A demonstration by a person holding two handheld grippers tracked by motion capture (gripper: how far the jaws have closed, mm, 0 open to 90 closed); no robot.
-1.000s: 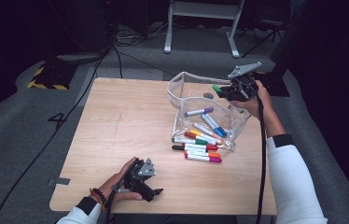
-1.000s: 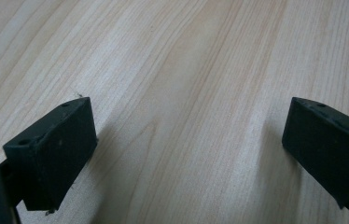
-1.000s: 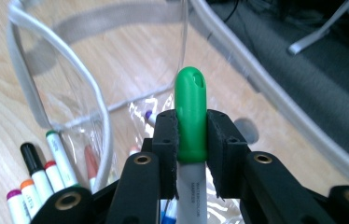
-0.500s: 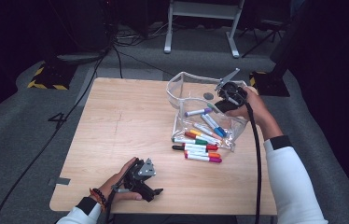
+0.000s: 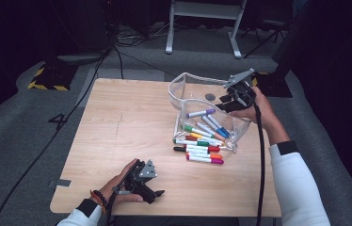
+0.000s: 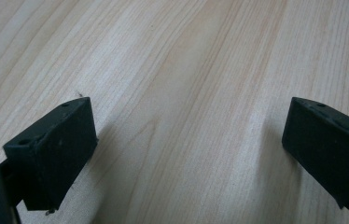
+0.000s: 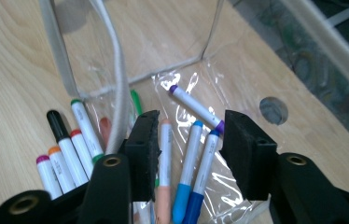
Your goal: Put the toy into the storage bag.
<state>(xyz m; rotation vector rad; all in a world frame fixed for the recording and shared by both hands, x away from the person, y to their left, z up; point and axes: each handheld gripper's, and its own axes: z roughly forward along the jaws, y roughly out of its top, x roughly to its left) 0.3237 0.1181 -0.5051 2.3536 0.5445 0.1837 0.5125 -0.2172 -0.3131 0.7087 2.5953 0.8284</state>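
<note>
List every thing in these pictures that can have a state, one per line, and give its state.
Clear pouch: open, mouth gaping, on the table.
Markers in the pouch: capped, lying loose inside.
Markers beside the pouch: capped, lying flat in a row on the table.
Right gripper: open over the pouch, jaws just opening, pressing on nothing.
Left gripper: open wide, holding nothing, low over bare wood.

Recording studio or lab bay: lone wooden table (image 5: pixel 132 122) on grey carpet (image 5: pixel 19 127), dark surround, cables (image 5: pixel 117 52) trailing across floor, hazard-striped tape (image 5: pixel 47 80) (yellow-black), metal stand legs (image 5: pixel 202 28) behind.
</note>
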